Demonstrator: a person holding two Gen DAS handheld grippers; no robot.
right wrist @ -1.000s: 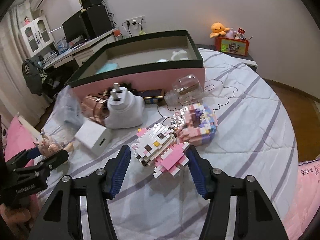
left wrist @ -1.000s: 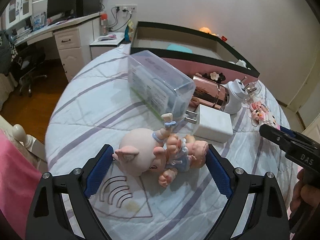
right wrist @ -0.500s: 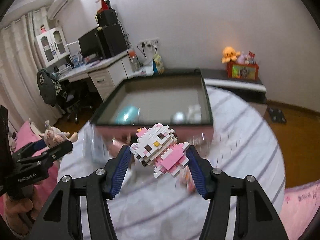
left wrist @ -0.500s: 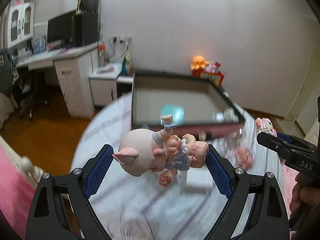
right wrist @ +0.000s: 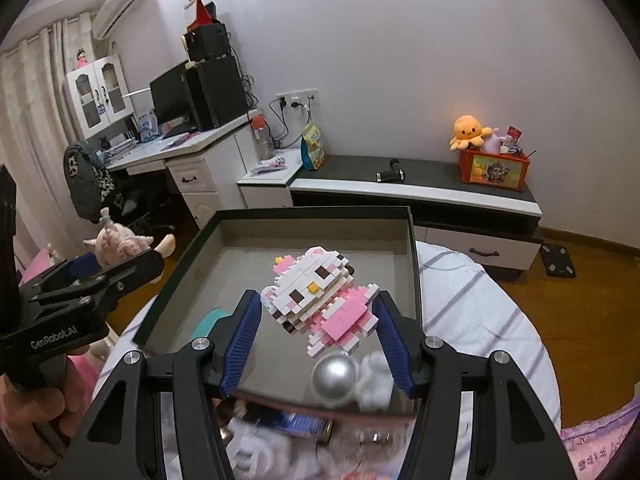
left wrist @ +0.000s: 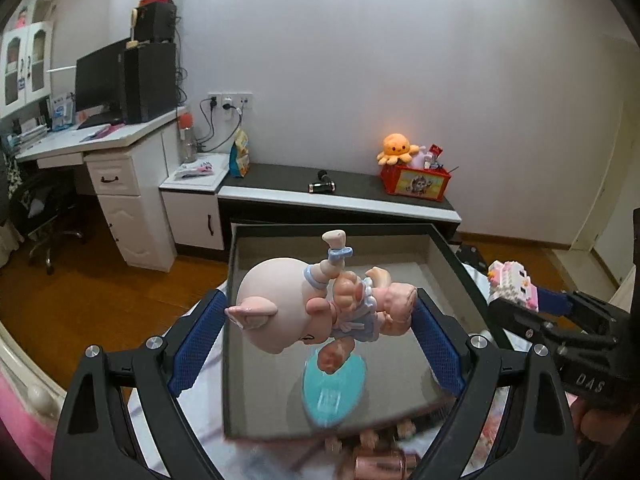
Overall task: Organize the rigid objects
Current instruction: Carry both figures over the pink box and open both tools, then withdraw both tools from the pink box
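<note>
My left gripper (left wrist: 318,322) is shut on a pink pig doll (left wrist: 316,312) in a blue dress and holds it in the air above the open dark-rimmed box (left wrist: 240,240). My right gripper (right wrist: 318,310) is shut on a white and pink brick-built cat figure (right wrist: 320,300) and holds it above the same box (right wrist: 414,248). Inside the box lie a teal oval item (left wrist: 334,384), a silver ball (right wrist: 334,376) and a white fluffy item (right wrist: 376,380). The left gripper with the pig doll (right wrist: 120,240) shows at the left of the right wrist view.
The box stands on a bed with a white striped sheet (right wrist: 472,300). Blurred items, among them a copper-coloured can (left wrist: 380,464), lie in front of the box. Beyond are a low dark-topped cabinet (left wrist: 340,196), a white desk (left wrist: 100,148) and wooden floor (left wrist: 100,292).
Both grippers lifted their toys off the bed and carried them forward over the open box. The bed items have dropped below and behind the near box wall.
</note>
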